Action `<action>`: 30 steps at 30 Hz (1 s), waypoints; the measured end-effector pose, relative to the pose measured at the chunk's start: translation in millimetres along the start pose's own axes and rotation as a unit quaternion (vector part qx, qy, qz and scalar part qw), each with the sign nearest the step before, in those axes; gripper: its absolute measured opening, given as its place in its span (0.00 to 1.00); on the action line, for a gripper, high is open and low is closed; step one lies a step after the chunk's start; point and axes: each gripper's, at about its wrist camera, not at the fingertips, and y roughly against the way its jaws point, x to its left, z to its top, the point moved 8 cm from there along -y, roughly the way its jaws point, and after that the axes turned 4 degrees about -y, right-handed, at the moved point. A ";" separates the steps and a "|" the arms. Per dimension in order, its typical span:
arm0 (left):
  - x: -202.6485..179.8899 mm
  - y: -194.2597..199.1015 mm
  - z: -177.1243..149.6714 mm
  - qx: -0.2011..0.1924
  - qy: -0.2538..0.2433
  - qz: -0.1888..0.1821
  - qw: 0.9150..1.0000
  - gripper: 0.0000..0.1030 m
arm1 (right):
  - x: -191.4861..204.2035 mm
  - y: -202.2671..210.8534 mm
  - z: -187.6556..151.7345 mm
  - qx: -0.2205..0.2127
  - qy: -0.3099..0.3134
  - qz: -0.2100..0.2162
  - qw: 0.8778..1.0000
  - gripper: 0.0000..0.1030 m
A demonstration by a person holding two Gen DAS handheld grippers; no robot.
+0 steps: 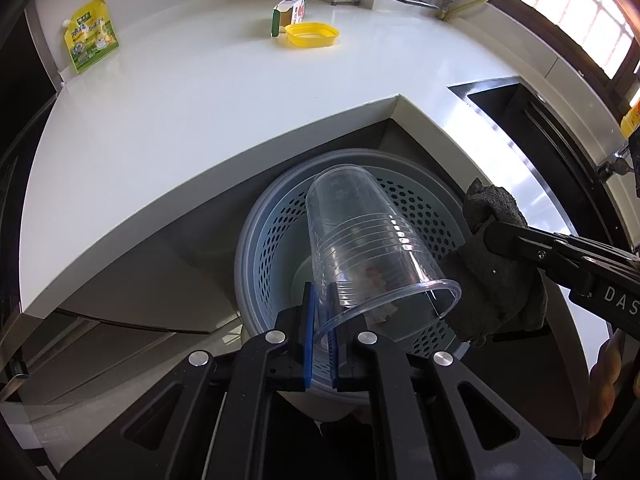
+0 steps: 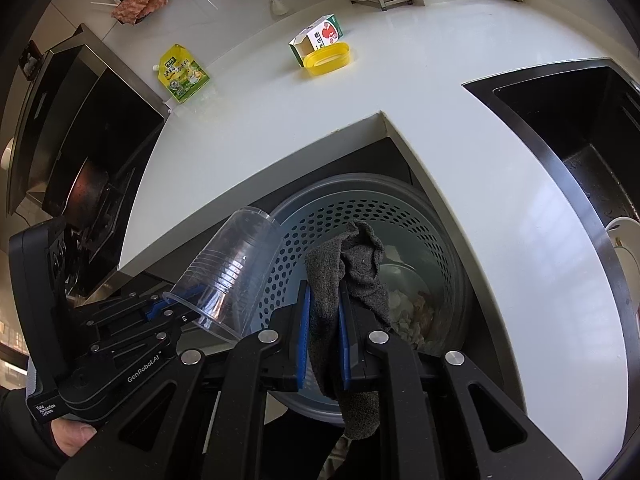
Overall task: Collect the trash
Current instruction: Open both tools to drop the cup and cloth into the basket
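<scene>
We are working at the white table, where a notch in its front edge is leaving room for one perforated bin below. We are holding both claws over that bin. The left claw is pinching the rim of one clear cup, pads closed tight on the thin wall, the cup tipped base-up over the bin mouth. The right claw is clamping one grey cloth, jaws nearly closed on the bunched fabric, its loose end hanging below the pads. Some scraps are already lying in the bin's bottom.

To do this step well, we judge that both pieces should be centred above the opening before either claw lets go, the cup lowered so it is not bouncing off the rim, the cloth released clear of the bin's edge.

Still waiting near the table's back edge: one yellow pouch toward the left side, one carton and one yellow lid, touching each other.
</scene>
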 end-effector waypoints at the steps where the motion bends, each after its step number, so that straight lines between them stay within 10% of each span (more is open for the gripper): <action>1: 0.7 -0.3 -0.3 0.001 0.001 0.000 1.000 0.07 | 0.3 -1.1 0.0 0.001 0.001 0.000 1.000 0.12; 17: 6.1 -3.0 -8.7 0.015 0.007 0.004 1.000 0.10 | -5.3 -3.4 -3.4 0.009 -0.001 -0.006 1.000 0.13; 22: 10.4 1.2 -9.7 0.009 0.011 0.009 1.000 0.53 | -8.0 3.0 -4.2 -0.001 -0.007 -0.010 1.000 0.38; 30: 19.0 6.8 -9.0 0.005 0.020 0.013 1.000 0.54 | -8.0 12.2 0.8 -0.014 -0.010 -0.009 1.000 0.43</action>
